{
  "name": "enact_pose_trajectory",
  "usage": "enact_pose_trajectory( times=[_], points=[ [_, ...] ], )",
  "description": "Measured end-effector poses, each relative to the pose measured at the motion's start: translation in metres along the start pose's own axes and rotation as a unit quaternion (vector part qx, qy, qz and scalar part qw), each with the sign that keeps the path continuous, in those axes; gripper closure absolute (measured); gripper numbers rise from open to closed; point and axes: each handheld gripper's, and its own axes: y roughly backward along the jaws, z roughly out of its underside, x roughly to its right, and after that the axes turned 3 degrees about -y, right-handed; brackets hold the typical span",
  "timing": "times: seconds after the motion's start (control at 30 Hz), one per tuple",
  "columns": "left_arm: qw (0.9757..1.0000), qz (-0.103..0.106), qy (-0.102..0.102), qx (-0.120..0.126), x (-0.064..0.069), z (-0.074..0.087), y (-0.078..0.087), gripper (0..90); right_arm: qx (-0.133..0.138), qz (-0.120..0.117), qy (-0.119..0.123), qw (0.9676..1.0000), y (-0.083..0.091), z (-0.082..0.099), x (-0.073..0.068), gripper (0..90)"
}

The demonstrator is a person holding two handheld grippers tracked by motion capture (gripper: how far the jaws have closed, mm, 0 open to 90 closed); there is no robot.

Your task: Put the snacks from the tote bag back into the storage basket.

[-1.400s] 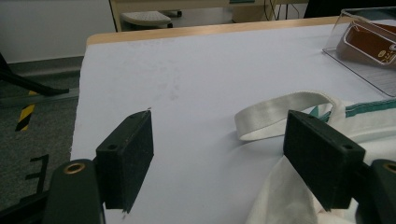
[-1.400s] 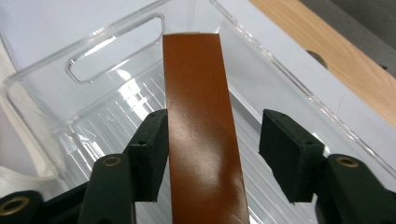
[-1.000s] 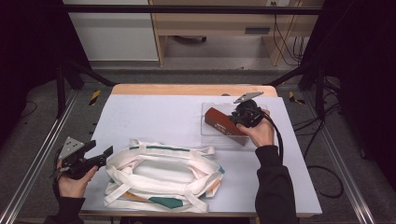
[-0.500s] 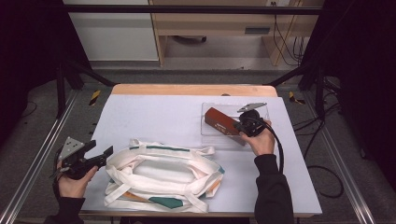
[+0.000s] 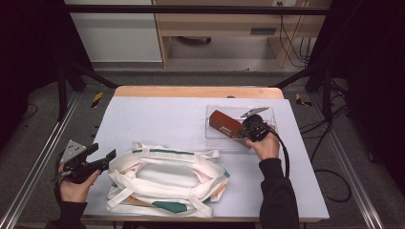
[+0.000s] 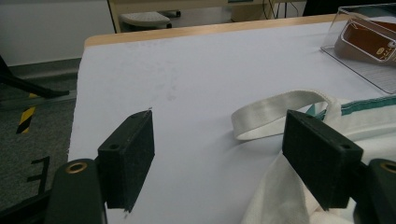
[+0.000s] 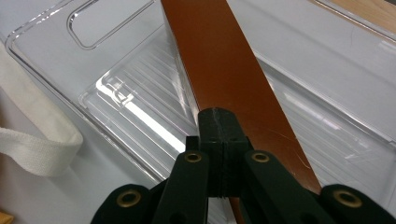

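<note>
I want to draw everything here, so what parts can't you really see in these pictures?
- Brown box in the clear tray: in the right gripper view its near end is hidden by the shut right claw; whether the pads pinch it cannot be told.
- Its label: too small to read in the left gripper view, cut off by the picture's edge.
- White tote bag: the inside is hidden by its own folded cloth in the high view.

My sleeves (image 5: 272,191) are black. Both grippers are black with brass-ringed screw holes; my left gripper (image 5: 95,160) carries a grey three-cornered plate, my right gripper (image 5: 249,130) trails a black cable.
</note>
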Motion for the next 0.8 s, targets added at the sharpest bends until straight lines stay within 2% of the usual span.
enact_pose_trajectory(
  times=[0.3,0.47,0.8],
  points=[
    [1.0,0.001,0.0,0.0,0.001,0.0,0.0,25.0,-0.004,-0.001,0.004,1.0,0.001,0.002,-0.001,90.0],
    [1.0,0.0,0.001,0.0,0.0,0.0,0.0,25.0,-0.011,0.008,0.005,0.9999,0.001,0.004,0.002,90.0],
    [1.0,0.001,-0.001,-0.003,0.001,0.001,-0.001,25.0,-0.008,0.031,-0.022,0.9993,0.001,0.013,0.015,90.0]
  ],
)
